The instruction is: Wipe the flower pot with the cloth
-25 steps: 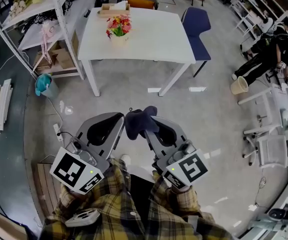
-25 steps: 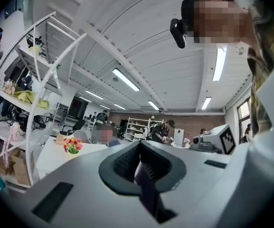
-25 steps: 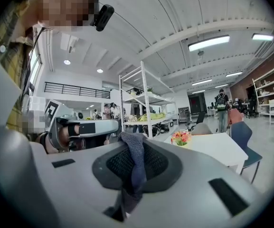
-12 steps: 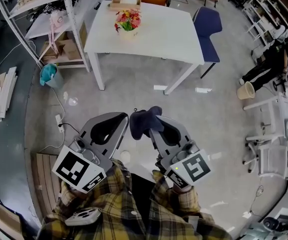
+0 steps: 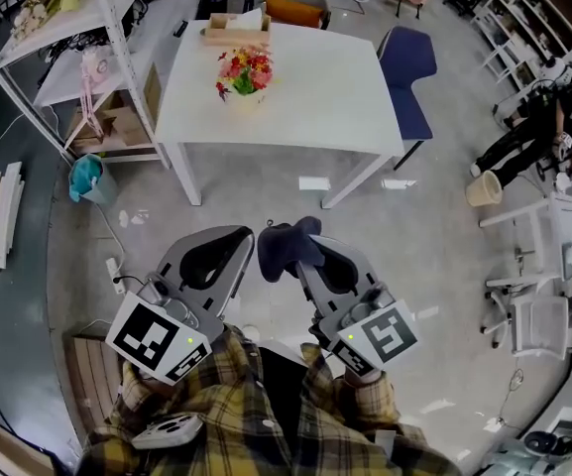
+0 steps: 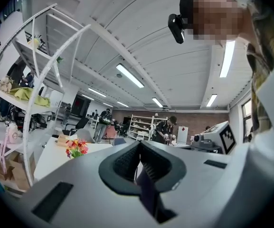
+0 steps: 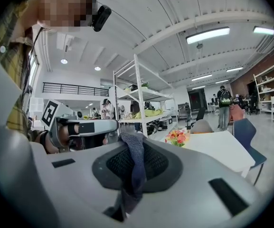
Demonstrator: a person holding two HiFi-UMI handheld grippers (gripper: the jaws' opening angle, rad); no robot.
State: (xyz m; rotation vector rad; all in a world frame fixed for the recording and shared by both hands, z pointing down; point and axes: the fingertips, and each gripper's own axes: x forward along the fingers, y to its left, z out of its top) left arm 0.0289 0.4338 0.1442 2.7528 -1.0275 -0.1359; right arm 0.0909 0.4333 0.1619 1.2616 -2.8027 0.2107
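Note:
The flower pot [image 5: 243, 75], pale with red and yellow flowers, stands on the white table [image 5: 315, 97] across the floor from me. It shows small in the left gripper view [image 6: 76, 148] and in the right gripper view [image 7: 177, 137]. My right gripper [image 5: 305, 240] is shut on a dark blue cloth [image 5: 282, 246], which hangs bunched from its jaws [image 7: 133, 167]. My left gripper [image 5: 238, 238] is beside it, shut with nothing held [image 6: 139, 160]. Both point level toward the table, well short of it.
A wooden box [image 5: 234, 30] sits at the table's far edge. A blue chair [image 5: 407, 67] stands at its right. A white shelf rack [image 5: 67, 38] and teal bin [image 5: 87, 177] are at the left. A seated person [image 5: 533, 117] and a bucket [image 5: 481, 188] are at the right.
The table and flower pot have drawn nearer and sit lower in the head view. Both grippers stay side by side as before, the cloth still in the right one.

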